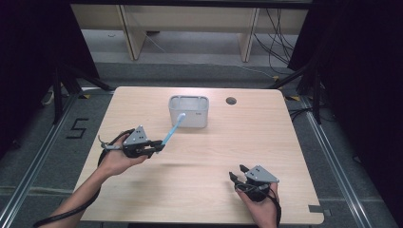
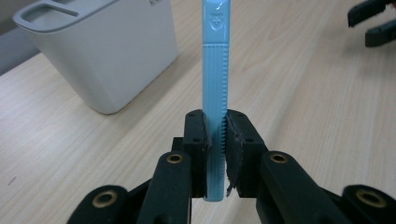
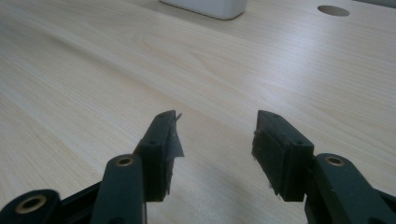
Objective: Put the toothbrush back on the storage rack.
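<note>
On the wooden table [image 1: 142, 109] the left gripper [image 2: 215, 135] squeezes a blue toothbrush [image 2: 215, 70], its long end pointing up at the white cup [image 1: 189, 110] just ahead; the right gripper [image 3: 215, 135] waits open, farther away

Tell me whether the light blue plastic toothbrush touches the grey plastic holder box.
Cannot tell. In the high view the toothbrush tip overlaps the holder box front; the left gripper view crops the tip.
</note>
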The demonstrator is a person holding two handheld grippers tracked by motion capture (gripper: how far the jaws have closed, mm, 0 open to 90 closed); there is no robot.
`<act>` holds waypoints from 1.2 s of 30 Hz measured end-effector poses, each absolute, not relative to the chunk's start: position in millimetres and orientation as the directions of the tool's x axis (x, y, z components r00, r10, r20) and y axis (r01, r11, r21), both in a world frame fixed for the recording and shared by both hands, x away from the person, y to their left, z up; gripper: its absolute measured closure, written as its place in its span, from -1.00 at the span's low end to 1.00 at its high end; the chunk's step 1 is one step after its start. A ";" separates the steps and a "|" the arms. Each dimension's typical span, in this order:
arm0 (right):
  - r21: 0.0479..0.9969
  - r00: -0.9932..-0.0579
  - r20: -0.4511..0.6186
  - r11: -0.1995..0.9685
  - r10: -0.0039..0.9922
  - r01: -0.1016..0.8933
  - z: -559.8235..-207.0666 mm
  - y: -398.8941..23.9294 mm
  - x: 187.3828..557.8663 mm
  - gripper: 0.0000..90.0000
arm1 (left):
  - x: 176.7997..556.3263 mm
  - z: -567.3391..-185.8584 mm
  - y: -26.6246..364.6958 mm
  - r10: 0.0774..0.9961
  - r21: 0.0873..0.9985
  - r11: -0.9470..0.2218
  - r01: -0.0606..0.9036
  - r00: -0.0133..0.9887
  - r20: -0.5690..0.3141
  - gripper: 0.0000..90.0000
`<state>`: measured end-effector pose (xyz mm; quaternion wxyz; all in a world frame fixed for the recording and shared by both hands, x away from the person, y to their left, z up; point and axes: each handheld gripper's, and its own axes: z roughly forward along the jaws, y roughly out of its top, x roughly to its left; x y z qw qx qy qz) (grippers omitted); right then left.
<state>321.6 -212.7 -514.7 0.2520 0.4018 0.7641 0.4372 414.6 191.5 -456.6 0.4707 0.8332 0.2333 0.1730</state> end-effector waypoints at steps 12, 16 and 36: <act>0.875 -0.545 -0.049 0.300 0.837 0.380 -514.7 -213.0 321.5 0.10 | 398.6 -459.2 183.8 0.631 0.916 -0.309 0.258 0.776 -0.006 0.75; 0.874 -0.548 -0.041 0.296 0.835 0.385 -515.0 -212.5 321.2 0.10 | 395.1 -460.2 180.2 0.643 0.926 -0.272 0.262 0.765 -0.028 0.75; 0.873 -0.541 -0.029 0.285 0.841 0.396 -515.4 -211.0 319.9 0.10 | 380.2 -465.1 159.3 0.685 0.955 -0.179 0.238 0.727 -0.052 0.75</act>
